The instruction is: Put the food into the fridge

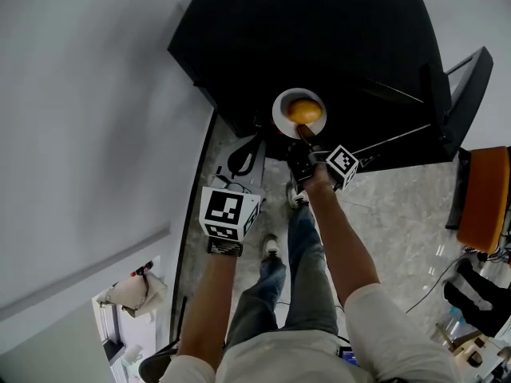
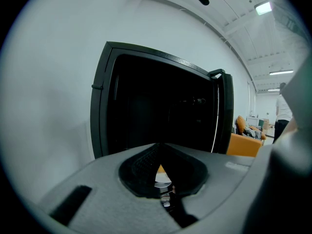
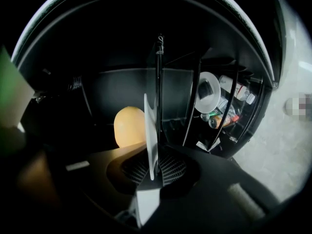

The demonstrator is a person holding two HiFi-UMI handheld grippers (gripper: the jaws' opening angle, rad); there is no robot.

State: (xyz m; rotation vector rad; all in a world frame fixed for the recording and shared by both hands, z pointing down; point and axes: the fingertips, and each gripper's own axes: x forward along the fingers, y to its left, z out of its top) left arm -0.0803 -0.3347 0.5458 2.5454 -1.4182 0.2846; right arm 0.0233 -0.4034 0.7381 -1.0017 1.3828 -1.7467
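Note:
A white plate (image 1: pixel 286 110) carries a round orange-yellow piece of food (image 1: pixel 304 111) in front of the open black fridge (image 1: pixel 319 30). My right gripper (image 1: pixel 304 132) is shut on the plate's near rim. In the right gripper view the plate (image 3: pixel 151 130) stands edge-on between the pads, with the food (image 3: pixel 129 126) to its left against the dark fridge inside. My left gripper (image 1: pixel 230 214) hangs lower and to the left, away from the plate. Its fingertips meet in its own view (image 2: pixel 159 147) with nothing held.
The fridge door (image 1: pixel 467 94) stands open at the right. Its shelves (image 3: pixel 224 106) hold bottles and a white round dish (image 3: pixel 208 92). An orange chair (image 1: pixel 487 198) stands further right. Cables (image 1: pixel 243 162) lie on the floor by the fridge's foot. A white wall (image 1: pixel 80 134) runs along the left.

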